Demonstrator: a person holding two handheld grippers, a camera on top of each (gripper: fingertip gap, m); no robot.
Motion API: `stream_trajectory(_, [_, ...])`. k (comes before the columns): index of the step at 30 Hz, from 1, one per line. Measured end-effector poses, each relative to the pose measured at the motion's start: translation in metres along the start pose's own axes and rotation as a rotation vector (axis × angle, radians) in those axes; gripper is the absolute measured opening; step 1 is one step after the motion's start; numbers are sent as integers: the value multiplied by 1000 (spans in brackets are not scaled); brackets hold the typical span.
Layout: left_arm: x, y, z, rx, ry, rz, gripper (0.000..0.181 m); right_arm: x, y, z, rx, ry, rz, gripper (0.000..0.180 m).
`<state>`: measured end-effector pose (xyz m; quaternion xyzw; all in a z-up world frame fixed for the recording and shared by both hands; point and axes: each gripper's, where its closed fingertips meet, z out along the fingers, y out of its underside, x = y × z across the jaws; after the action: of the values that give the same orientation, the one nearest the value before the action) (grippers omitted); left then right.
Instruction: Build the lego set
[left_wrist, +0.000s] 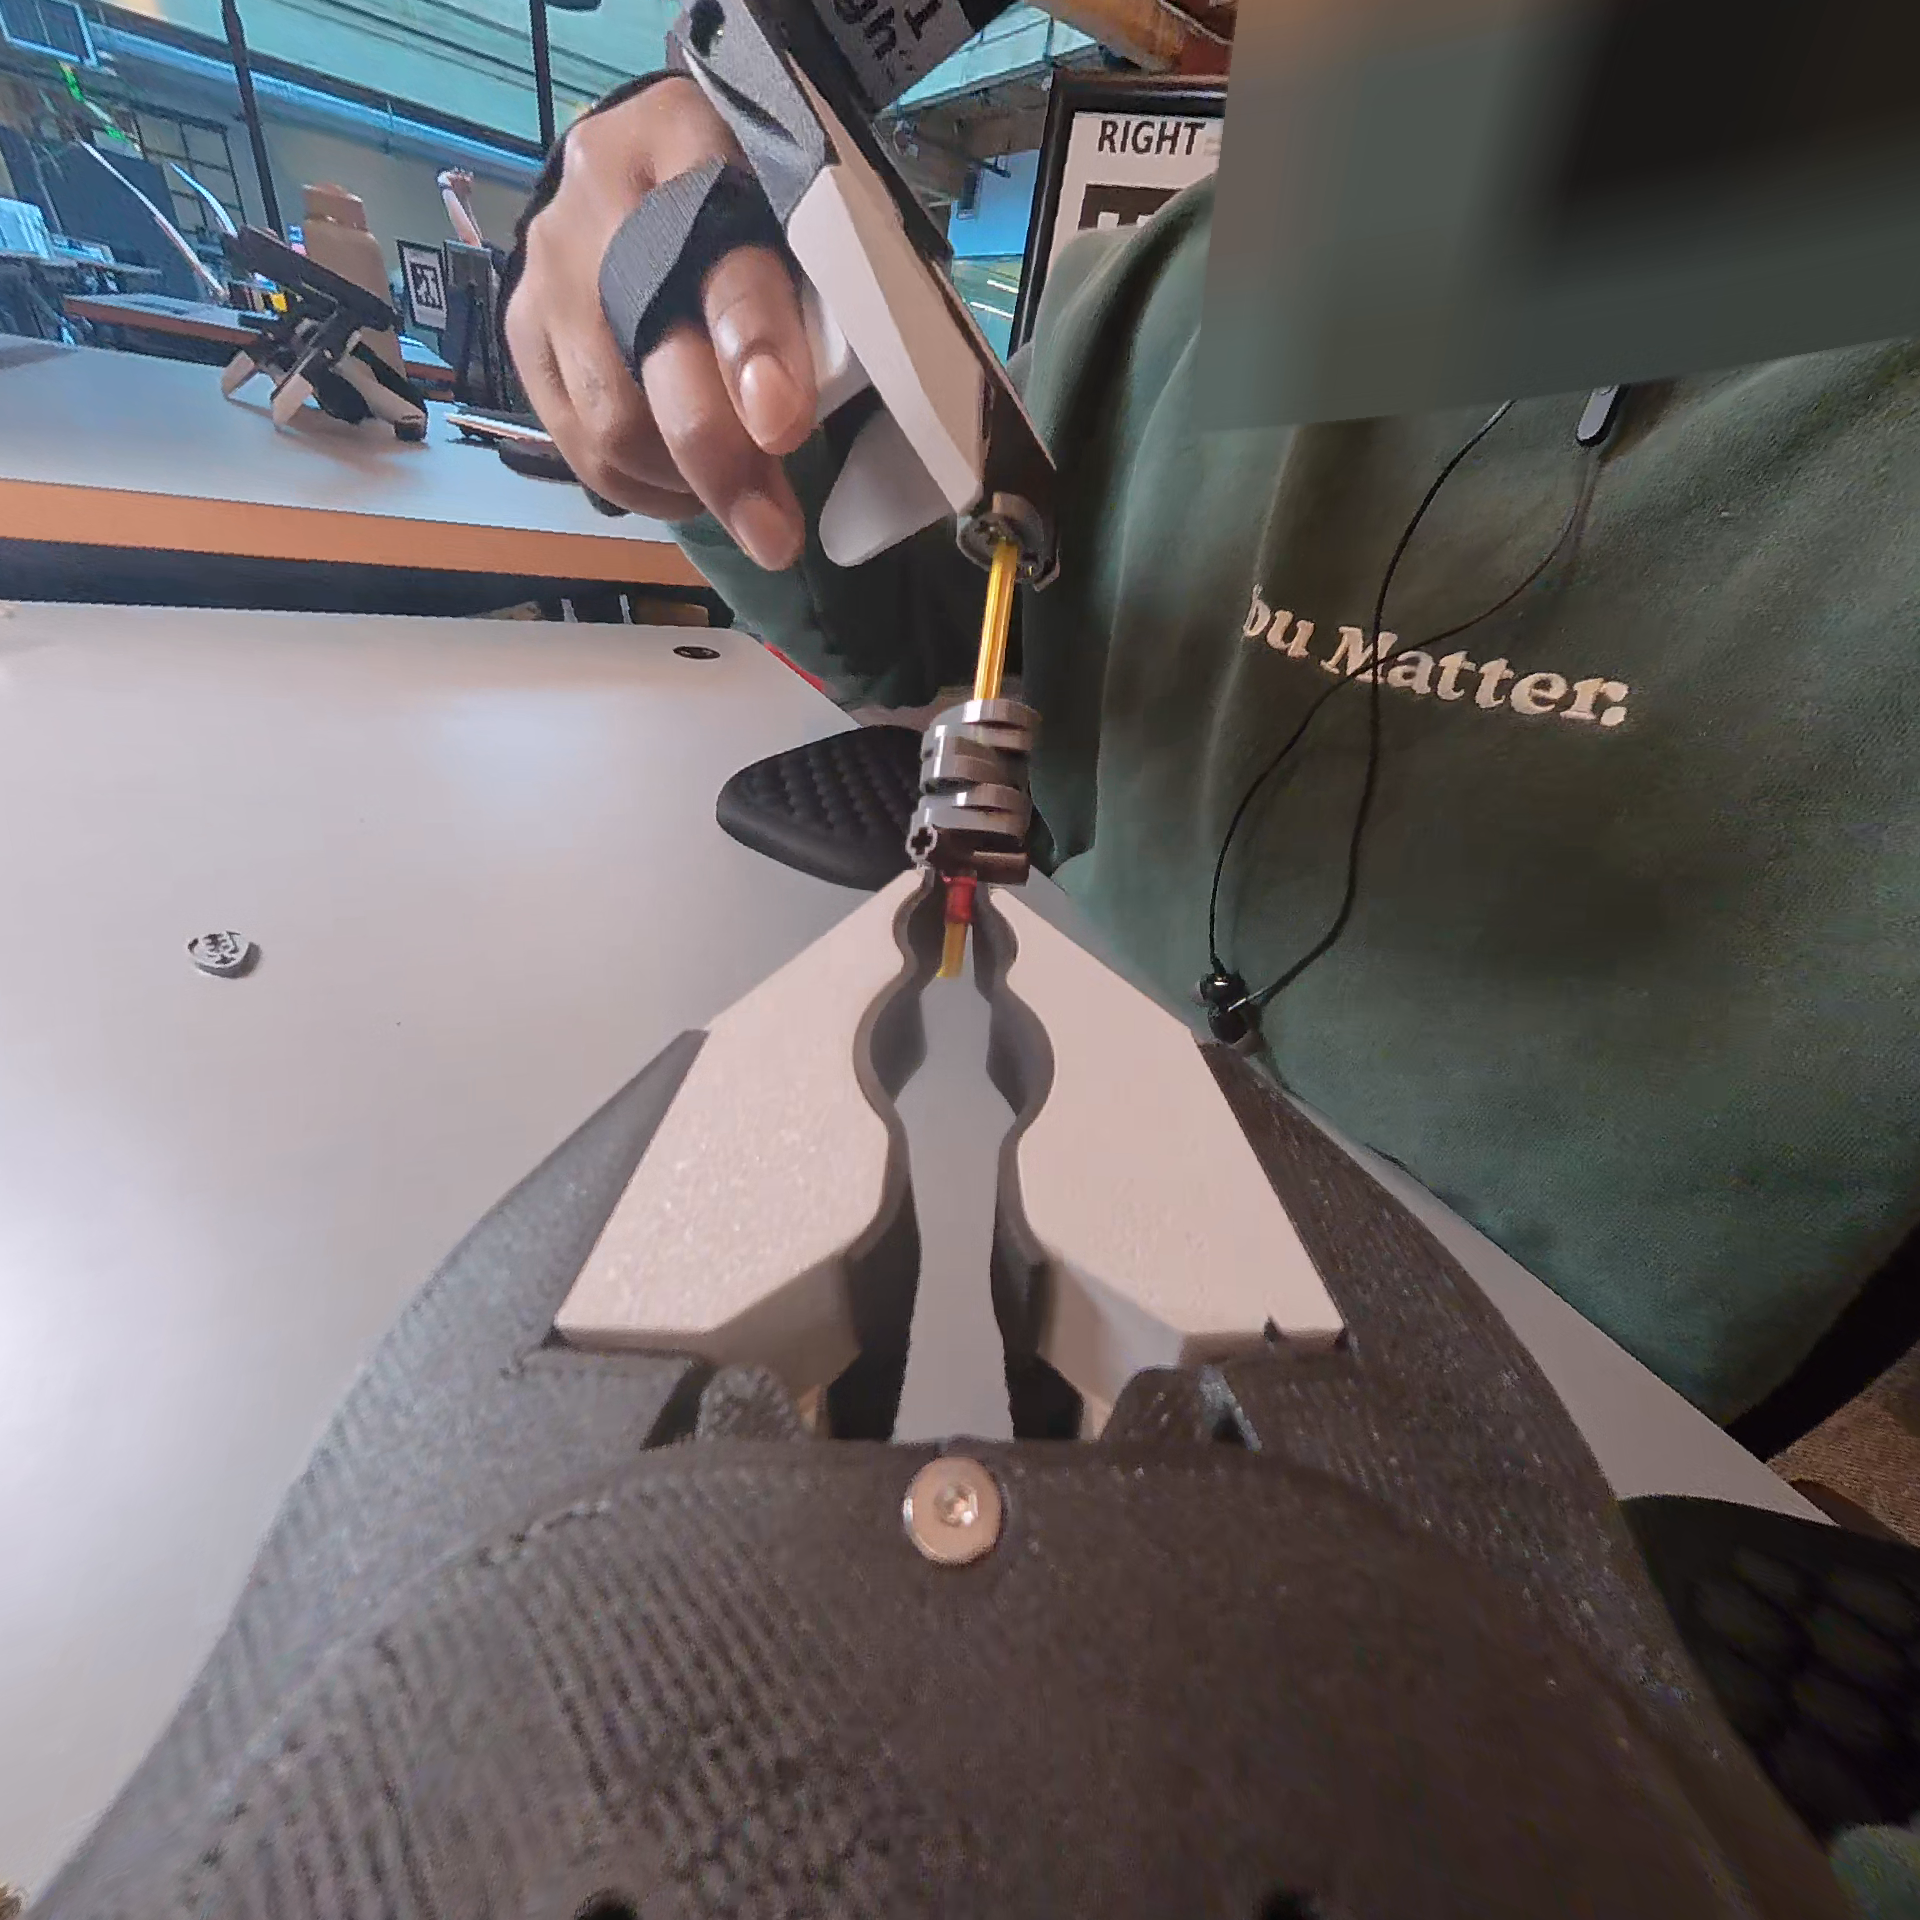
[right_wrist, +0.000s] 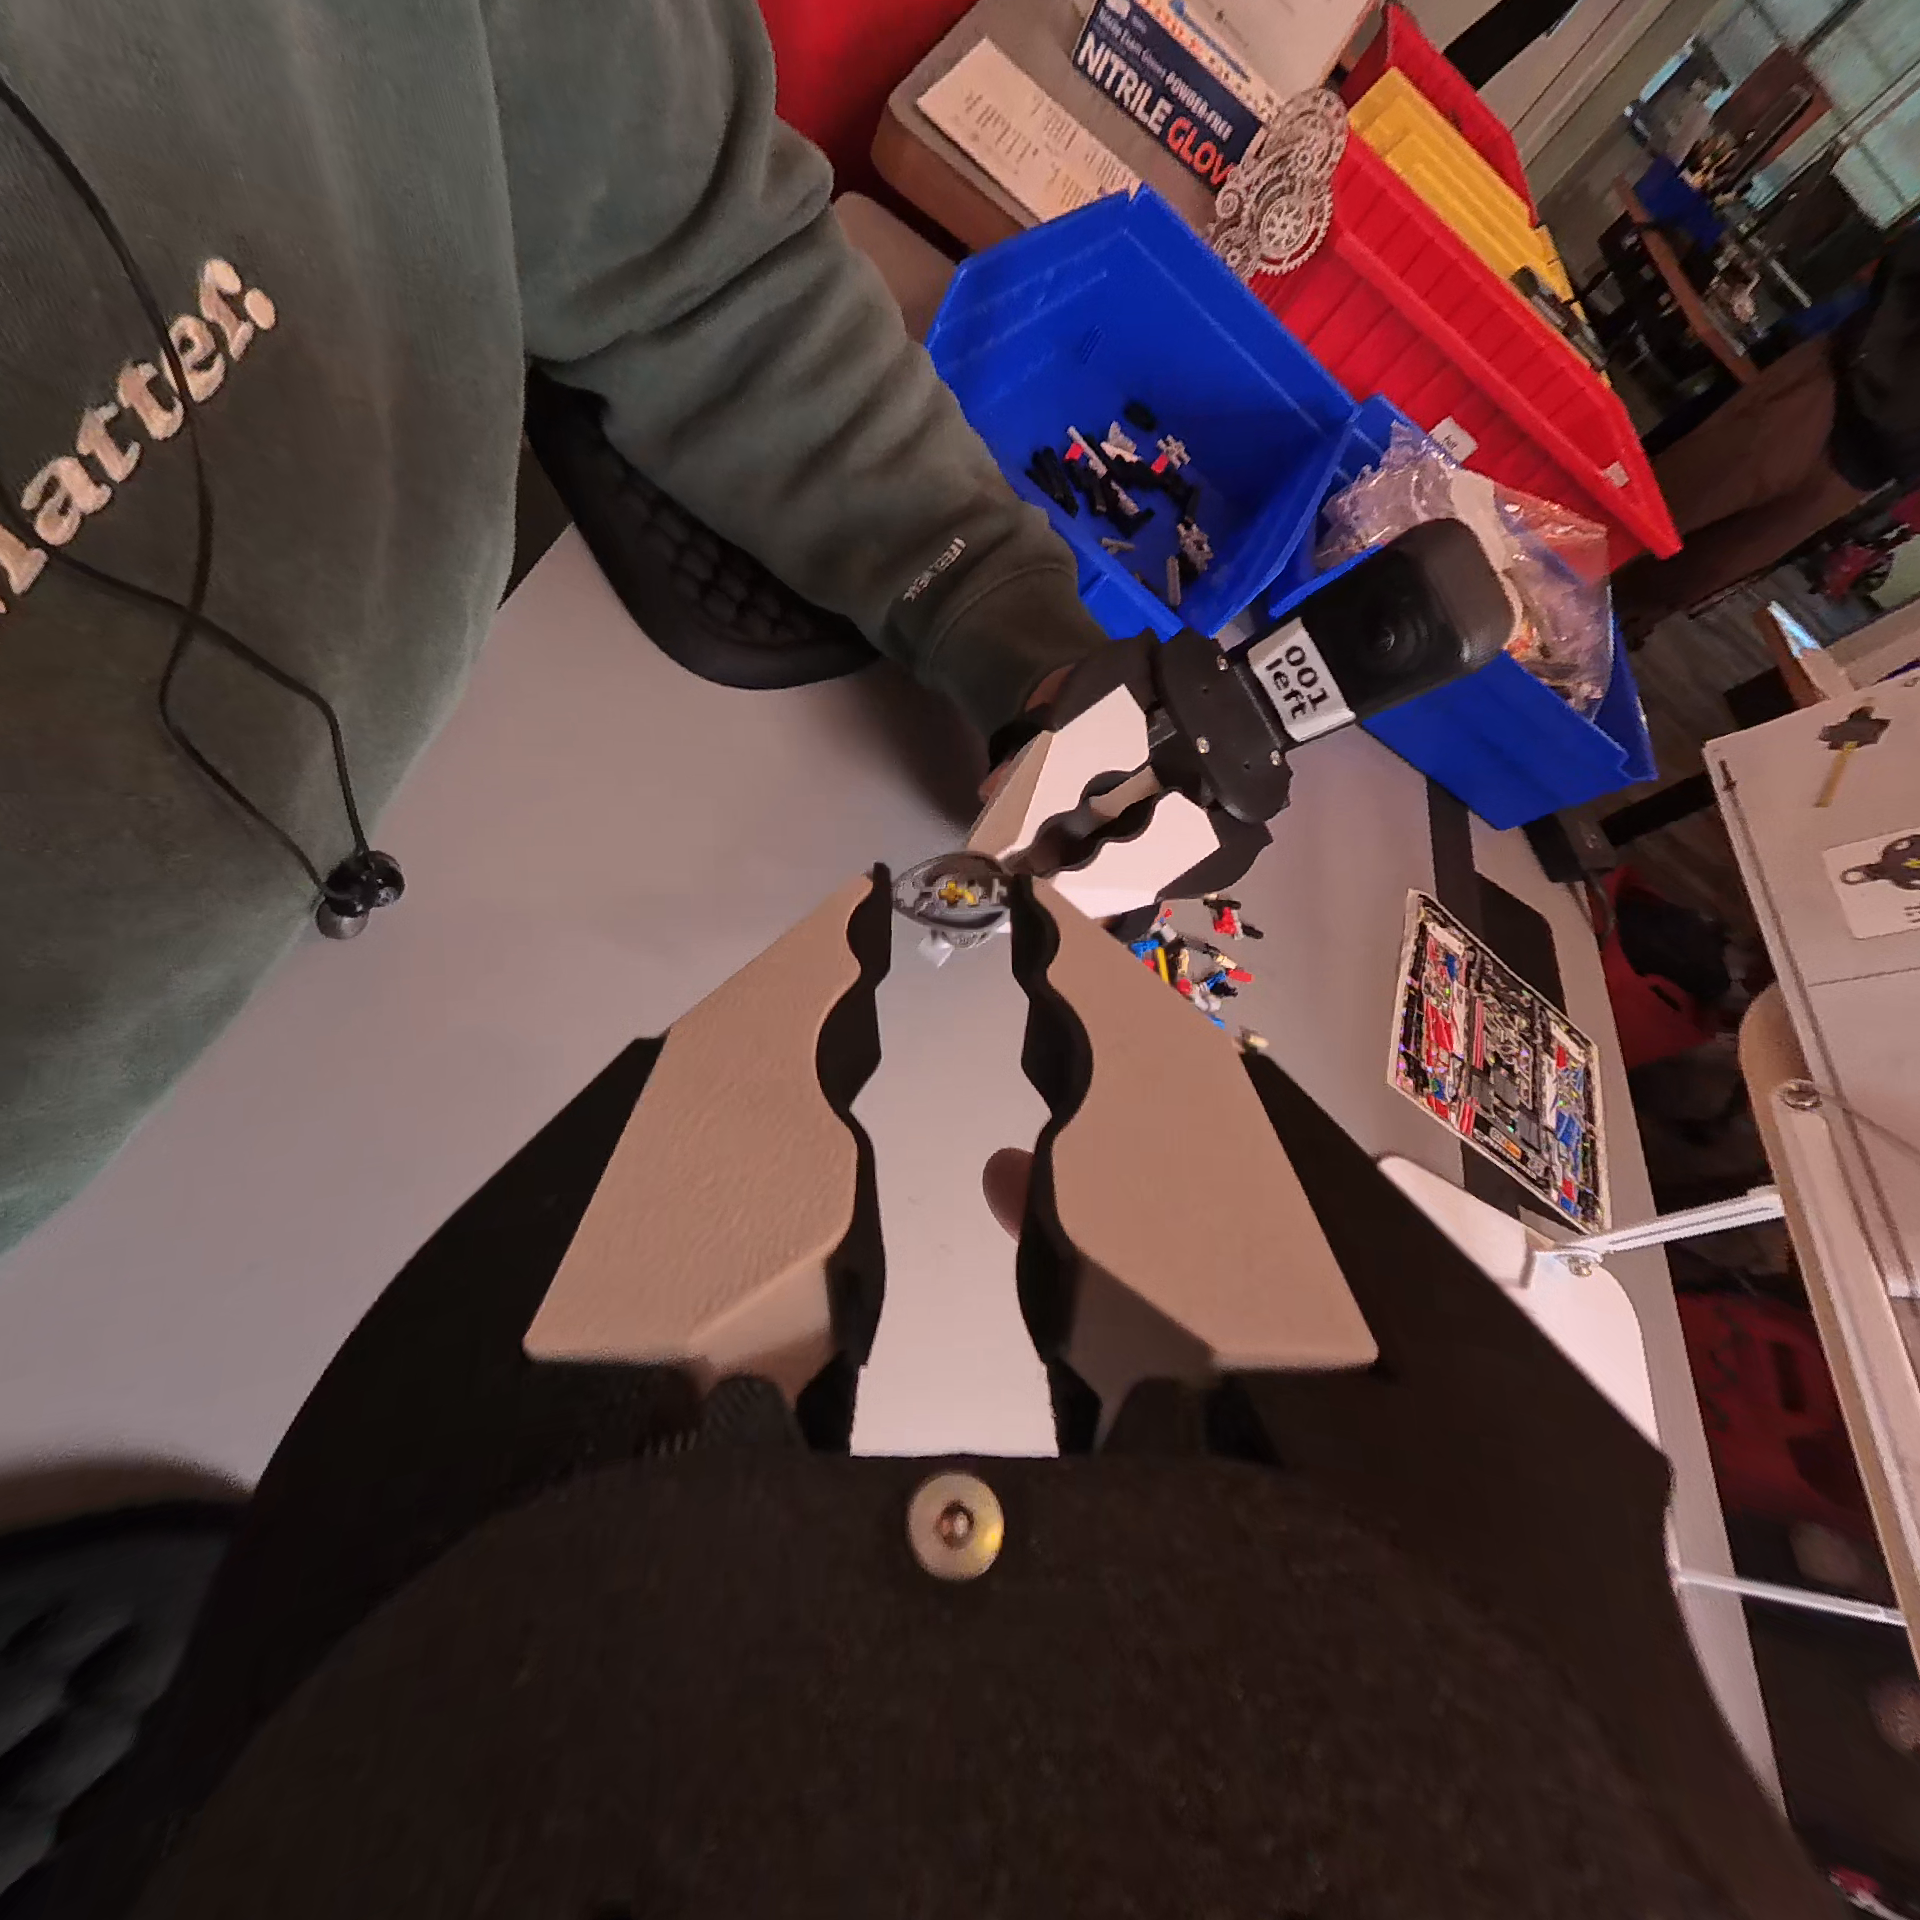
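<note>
The left claw (left_wrist: 956, 925) pinches the yellow axle (left_wrist: 995, 623) below its grey stacked pieces (left_wrist: 977, 795); the right claw (right_wrist: 951, 896) pinches the grey round piece (right_wrist: 951, 896) at the axle's top, above the counter (left_wrist: 416, 831).

Left tongs (left_wrist: 958, 914) clamp yellow axle (left_wrist: 995, 623) bearing grey pieces (left_wrist: 975, 795); right tongs (left_wrist: 1013, 535) pinch grey disc at top end.

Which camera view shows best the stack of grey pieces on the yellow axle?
The left wrist view: it shows the grey pieces from the side, stacked along the yellow axle. The right wrist view looks along the axle, so only its yellow end inside one round grey piece appears there.
</note>
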<state>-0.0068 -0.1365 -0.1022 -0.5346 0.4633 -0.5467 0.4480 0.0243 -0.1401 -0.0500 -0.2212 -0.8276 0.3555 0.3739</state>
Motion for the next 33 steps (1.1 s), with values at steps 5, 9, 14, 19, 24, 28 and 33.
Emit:
stream_trajectory(5, [-1, 7, 1, -30, 2, -21, 3, -4, 7, 2, -35, 6, -9, 21])
stream_trajectory(9, [-1, 12, 5, -55, 11, -28, 3, -9, 12, 8, -39, 0, 3, 21])
stream_trajectory(14, [-1, 12, 7, -61, 13, -31, 3, -9, 15, 13, -34, 5, 8, 22])
stream_trajectory(19, [1, 12, 9, -67, 16, -26, 3, -9, 23, 26, -33, 2, 24, 21])
stream_trajectory(24, [0, 19, 10, -94, 21, -32, 3, -11, 25, 37, -26, -21, 22, 21])
stream_trajectory(28, [0, 21, 9, -104, 22, -34, 3, -12, 26, 39, -35, -32, 17, 22])
stream_trajectory(33, [4, 16, 9, -67, 48, -34, 4, -10, 20, 35, -14, -12, 46, 22])
